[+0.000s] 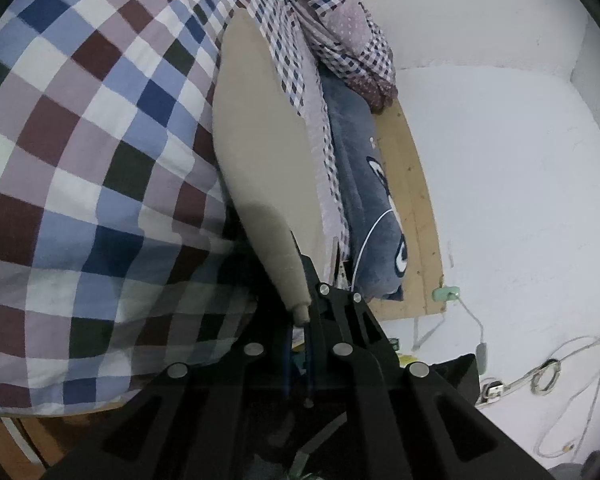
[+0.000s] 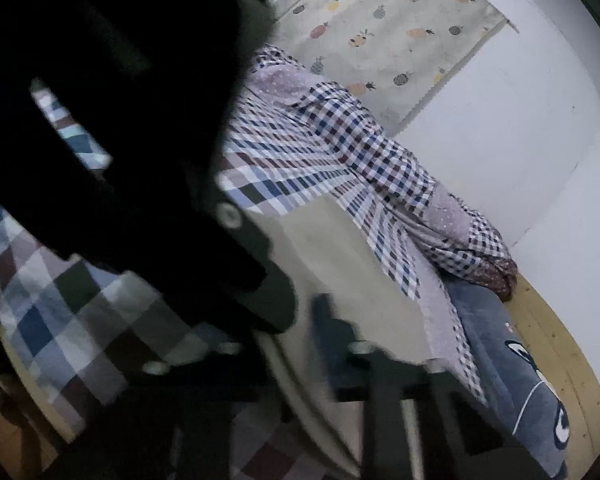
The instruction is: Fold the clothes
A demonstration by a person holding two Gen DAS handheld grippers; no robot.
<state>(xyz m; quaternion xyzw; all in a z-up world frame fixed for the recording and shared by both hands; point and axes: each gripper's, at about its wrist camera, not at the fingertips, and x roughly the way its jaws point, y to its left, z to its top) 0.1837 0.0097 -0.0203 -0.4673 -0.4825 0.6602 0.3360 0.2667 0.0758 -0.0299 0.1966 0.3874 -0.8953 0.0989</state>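
Left wrist view: L gripper (image 1: 302,312) is clenched hard on the narrow end of the beige cloth (image 1: 256,140), and you can see the fabric taper right down into the pinch. From there the cloth fans out wide, away from the camera, over the big-check sheet (image 1: 80,140) on the bed. Its far side runs along the bed's wall-side edge, next to a thin strip of small-check fabric. Just past that strip is a blue pillow (image 1: 364,200) with a cartoon print, lying lengthwise along the wood frame (image 1: 416,208). At the far end of the bed a small-check quilt (image 1: 340,0) is bunched up, with a dotted mauve patch showing. Behind the frame there's a white wall (image 1: 500,160). A green plug (image 1: 446,293) sits at the frame's near corner, and white cables (image 1: 540,372) loop below it.

Over to the right wrist view, which is v. blurry. A black shape (image 2: 100,100) with a bolt on it fills the top-left corner. R gripper (image 2: 346,336) is low in the shot, right at the near part of the cloth (image 2: 340,248). The fingers are smeared, so I can't tell if they're clamped on the fabric or loose. The cloth lies flat on the sheet (image 2: 40,280) mid-bed. The quilt (image 2: 340,140) is heaped beyond it, and the pillow (image 2: 500,340) and frame (image 2: 548,320) are along the wall-side edge. A pineapple-print curtain (image 2: 400,20) hangs past the far end of the bed.
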